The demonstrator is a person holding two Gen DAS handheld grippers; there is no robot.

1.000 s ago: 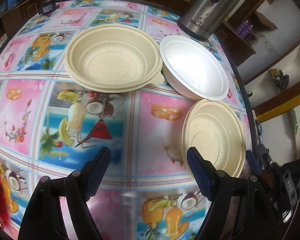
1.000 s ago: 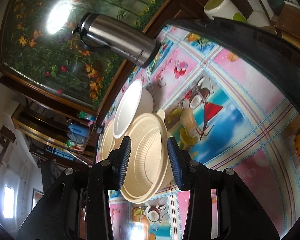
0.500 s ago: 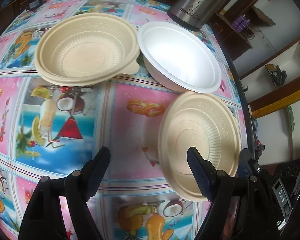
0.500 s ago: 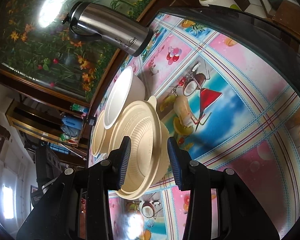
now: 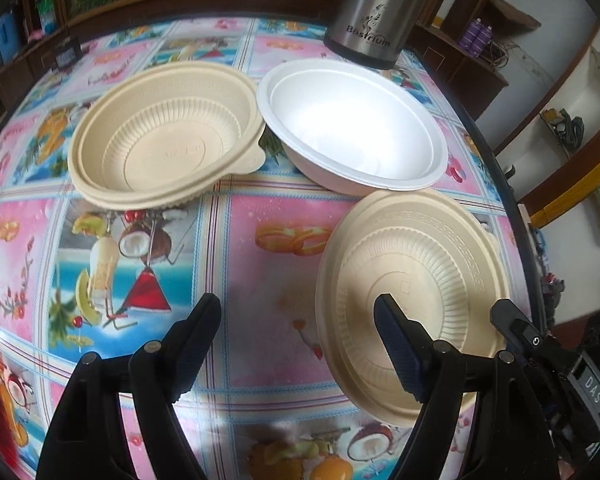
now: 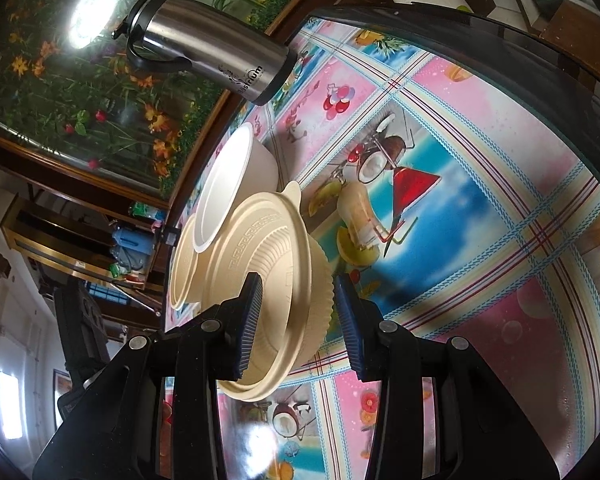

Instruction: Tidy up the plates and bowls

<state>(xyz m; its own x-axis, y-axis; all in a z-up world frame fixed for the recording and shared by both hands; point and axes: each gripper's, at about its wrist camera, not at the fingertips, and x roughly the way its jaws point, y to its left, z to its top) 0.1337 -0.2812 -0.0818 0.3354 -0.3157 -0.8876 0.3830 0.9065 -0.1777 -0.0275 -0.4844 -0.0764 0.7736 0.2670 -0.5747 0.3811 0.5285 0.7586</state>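
Left gripper [image 5: 300, 344]: open, empty | beige ribbed plastic bowl [image 5: 412, 300]: beside right finger; straddle rim squarely | Right gripper [image 6: 296, 320]: around second beige bowl's [image 6: 276, 280] rim, grip uncertain

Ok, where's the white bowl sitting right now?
In the left wrist view the white bowl stands on the table toward the far right, just in front of the steel flask, between the two beige bowls.
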